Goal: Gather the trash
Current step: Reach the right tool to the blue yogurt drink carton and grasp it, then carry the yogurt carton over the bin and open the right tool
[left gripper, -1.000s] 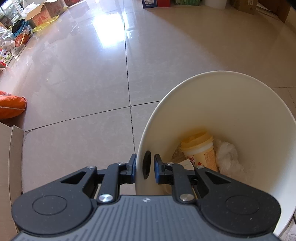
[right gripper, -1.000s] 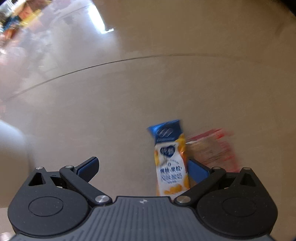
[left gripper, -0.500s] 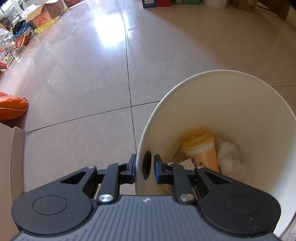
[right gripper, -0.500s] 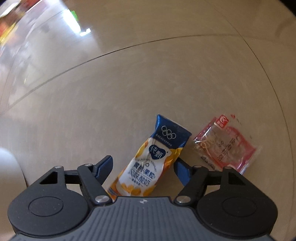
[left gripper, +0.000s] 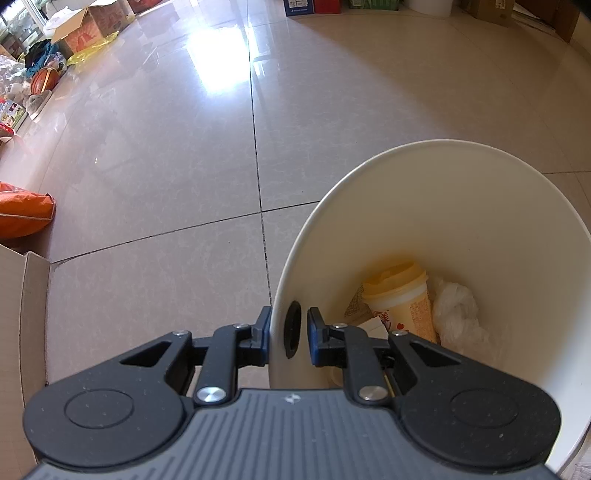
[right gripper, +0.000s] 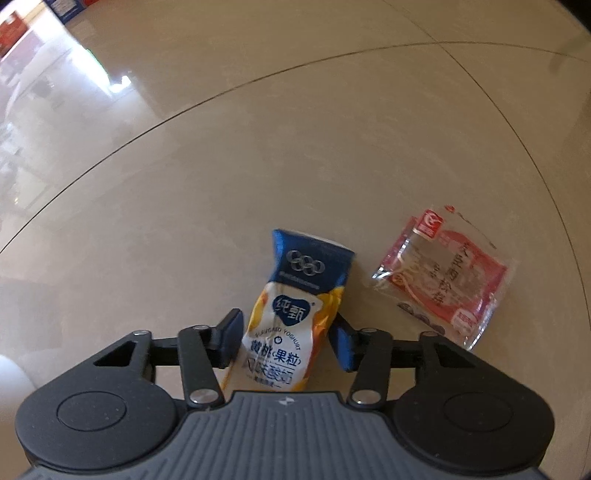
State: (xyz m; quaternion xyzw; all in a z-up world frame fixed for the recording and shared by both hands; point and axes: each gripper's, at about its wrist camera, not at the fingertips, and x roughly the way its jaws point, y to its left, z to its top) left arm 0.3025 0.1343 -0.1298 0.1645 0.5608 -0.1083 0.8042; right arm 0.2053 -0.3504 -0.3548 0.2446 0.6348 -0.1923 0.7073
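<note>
An orange bag [left gripper: 22, 214], a basketball [left gripper: 45, 80] and cardboard boxes [left gripper: 88, 22] edge the tiled floor [left gripper: 166, 155].

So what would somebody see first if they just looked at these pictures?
Probably the blue-and-orange yoghurt pouch lying on the shiny floor between the right gripper's closing jaws, with a red noodle packet beside it. Then the big white bin, pinched at its rim by the left gripper, with a yellow-lidded cup and crumpled white plastic inside.

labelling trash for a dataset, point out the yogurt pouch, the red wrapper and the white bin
yogurt pouch [right gripper: 291, 314]: right wrist view, its white middle
red wrapper [right gripper: 448, 280]: right wrist view, its printed face
white bin [left gripper: 461, 206]: left wrist view, its inner far wall
</note>
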